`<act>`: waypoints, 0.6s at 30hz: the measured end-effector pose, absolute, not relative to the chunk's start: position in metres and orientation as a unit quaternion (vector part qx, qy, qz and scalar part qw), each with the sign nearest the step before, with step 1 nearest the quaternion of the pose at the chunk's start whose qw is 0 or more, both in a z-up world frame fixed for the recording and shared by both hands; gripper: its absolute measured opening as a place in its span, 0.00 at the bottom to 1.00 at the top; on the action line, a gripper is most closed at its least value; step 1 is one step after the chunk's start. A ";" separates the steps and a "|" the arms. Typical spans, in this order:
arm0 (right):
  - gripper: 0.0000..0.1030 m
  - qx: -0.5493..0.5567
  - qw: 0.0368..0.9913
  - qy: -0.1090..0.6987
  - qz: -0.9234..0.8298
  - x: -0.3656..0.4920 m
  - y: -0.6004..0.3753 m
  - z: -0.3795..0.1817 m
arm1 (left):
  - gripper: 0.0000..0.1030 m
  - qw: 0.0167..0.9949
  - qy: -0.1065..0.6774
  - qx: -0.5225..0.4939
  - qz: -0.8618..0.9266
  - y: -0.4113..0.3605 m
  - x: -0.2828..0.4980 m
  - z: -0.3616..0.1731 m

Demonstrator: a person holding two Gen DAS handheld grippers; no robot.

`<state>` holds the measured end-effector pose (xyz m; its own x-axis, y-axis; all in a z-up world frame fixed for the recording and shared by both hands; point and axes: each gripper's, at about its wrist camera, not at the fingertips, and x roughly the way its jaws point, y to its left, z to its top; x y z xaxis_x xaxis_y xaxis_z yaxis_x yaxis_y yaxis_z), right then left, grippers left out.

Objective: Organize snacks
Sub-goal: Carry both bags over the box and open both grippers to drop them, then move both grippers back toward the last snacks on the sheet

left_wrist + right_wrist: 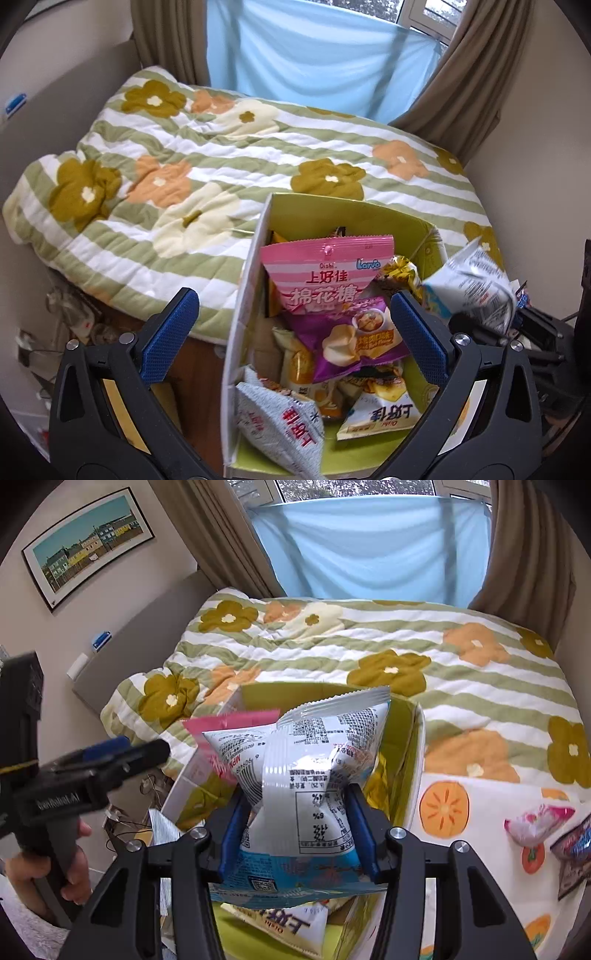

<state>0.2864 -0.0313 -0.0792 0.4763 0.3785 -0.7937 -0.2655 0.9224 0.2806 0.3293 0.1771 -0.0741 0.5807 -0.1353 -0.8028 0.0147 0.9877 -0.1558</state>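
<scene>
the right gripper (297,827) is closest, and its two blue pads squeeze a puffy white and blue snack bag (303,775) in the middle, so the bag is pinched in and held up in the air. this bag hangs right over the open green box (402,746), which sits at the edge of the flowery quilt (461,672). the left gripper (295,332) is spread wide with nothing between its pads, and it hovers above the same box (258,258). inside the box lie many snacks, with a pink marshmallow bag (325,273) on top, a purple chip bag (351,336) leaning under it, and a gray bag (280,424) near the front. a hand (44,864) grips the left gripper's handle. on the white cloth with orange fruit (461,812) beside the box, a small pink packet (535,823) and a dark packet (572,853) lie close together.
</scene>
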 end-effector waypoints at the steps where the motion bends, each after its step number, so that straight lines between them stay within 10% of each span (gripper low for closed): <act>1: 0.48 0.058 0.855 0.481 0.186 0.283 -0.029 -0.083 | 1.00 0.887 0.456 -0.063 -0.041 0.177 0.327 -0.073; 3: 0.56 0.055 0.849 0.492 0.183 0.278 -0.025 -0.090 | 1.00 0.886 0.458 -0.060 -0.040 0.179 0.322 -0.073; 6: 1.00 0.053 0.858 0.476 0.185 0.265 -0.024 -0.089 | 1.00 0.886 0.457 -0.065 -0.044 0.182 0.312 -0.073; 18: 1.00 0.057 0.884 0.436 0.160 0.224 -0.045 -0.069 | 1.00 0.890 0.444 -0.060 -0.079 0.161 0.296 -0.058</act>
